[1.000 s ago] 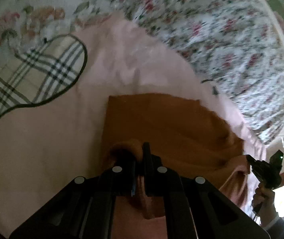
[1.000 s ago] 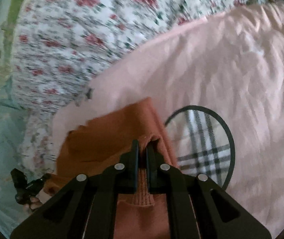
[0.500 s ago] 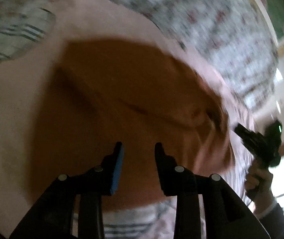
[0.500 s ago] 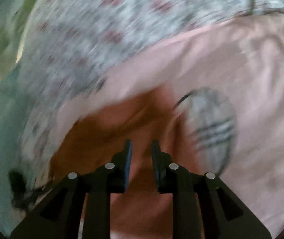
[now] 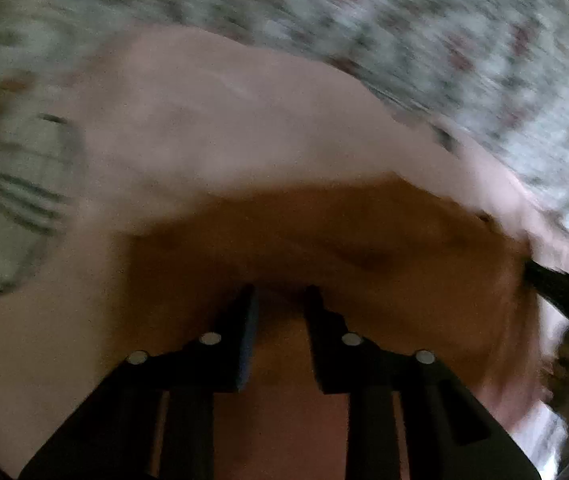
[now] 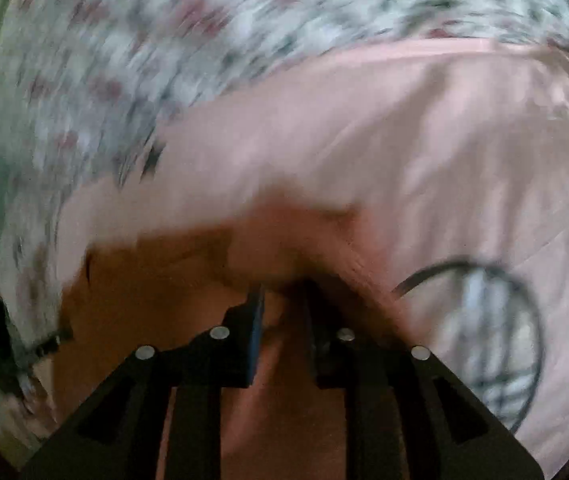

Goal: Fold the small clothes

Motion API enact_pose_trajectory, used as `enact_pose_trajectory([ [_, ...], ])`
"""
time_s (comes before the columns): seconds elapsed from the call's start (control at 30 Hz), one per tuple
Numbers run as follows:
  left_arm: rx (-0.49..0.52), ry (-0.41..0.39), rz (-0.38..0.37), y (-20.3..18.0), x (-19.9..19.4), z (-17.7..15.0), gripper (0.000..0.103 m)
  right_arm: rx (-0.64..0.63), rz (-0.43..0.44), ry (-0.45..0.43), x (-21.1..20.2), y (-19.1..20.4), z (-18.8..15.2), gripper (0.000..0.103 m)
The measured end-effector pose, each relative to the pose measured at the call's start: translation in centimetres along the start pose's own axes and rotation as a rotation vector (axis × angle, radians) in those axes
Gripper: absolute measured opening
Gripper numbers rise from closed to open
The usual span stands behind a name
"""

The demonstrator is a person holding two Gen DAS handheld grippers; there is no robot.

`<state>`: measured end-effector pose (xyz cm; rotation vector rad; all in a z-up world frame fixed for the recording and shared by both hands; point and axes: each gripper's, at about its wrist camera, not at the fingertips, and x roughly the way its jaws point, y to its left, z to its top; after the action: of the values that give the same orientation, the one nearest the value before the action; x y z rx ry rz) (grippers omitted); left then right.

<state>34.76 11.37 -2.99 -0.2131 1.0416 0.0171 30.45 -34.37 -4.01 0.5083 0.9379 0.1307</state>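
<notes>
An orange-brown small garment [image 5: 324,240] lies on a pink sheet [image 5: 224,120]. In the left wrist view my left gripper [image 5: 280,292] is open, its fingertips low over the garment's near part. In the right wrist view the same garment [image 6: 156,300] lies folded on the pink sheet [image 6: 404,140], and my right gripper [image 6: 284,292] is open just above its edge. Both views are blurred by motion. The other gripper shows at the right edge of the left wrist view [image 5: 564,292] and at the left edge of the right wrist view [image 6: 4,344].
A plaid patch [image 6: 492,344] edged in black sits on the pink sheet right of the garment; it also shows in the left wrist view [image 5: 4,208]. A flowered bedspread [image 6: 204,32] lies beyond the sheet.
Both grippers, shut on the orange garment a second ago, have opened and let it go. The garment now lies on the sheet, and both cameras have swung low over it.
</notes>
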Motion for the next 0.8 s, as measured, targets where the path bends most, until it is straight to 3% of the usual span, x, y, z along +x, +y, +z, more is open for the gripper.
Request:
enact_pose_trajectory([
  [0.03, -0.032, -0.026, 0.028, 1.2, -0.4, 0.0, 0.035, 0.015, -0.001, -0.011, -0.5, -0.5, 0.0, 0.018],
  [0.07, -0.091, -0.044, 0.002, 3.0, -1.0, -0.5, 0.036, 0.023, 0.001, -0.023, -1.1, -0.8, -0.2, 0.018],
  [0.13, -0.165, -0.016, 0.008, 5.3, -1.0, -1.6, 0.038, 0.019, -0.020, -0.042, -2.5, -0.7, -1.3, 0.021],
  [0.3, -0.204, 0.034, -0.003, 7.5, -2.8, -6.6, 0.040, 0.053, 0.006, -0.026, -4.6, -0.3, -4.1, 0.022],
  [0.47, -0.245, 0.020, -0.030, 7.2, -7.1, -10.9, 0.041, 0.020, 0.067, 0.024, -6.2, 2.1, -8.3, 0.027],
  [0.8, -0.217, 0.093, -0.214, 2.7, -10.6, -18.1, 0.055, -0.010, 0.112, 0.107, -8.4, 4.8, -15.8, 0.033],
])
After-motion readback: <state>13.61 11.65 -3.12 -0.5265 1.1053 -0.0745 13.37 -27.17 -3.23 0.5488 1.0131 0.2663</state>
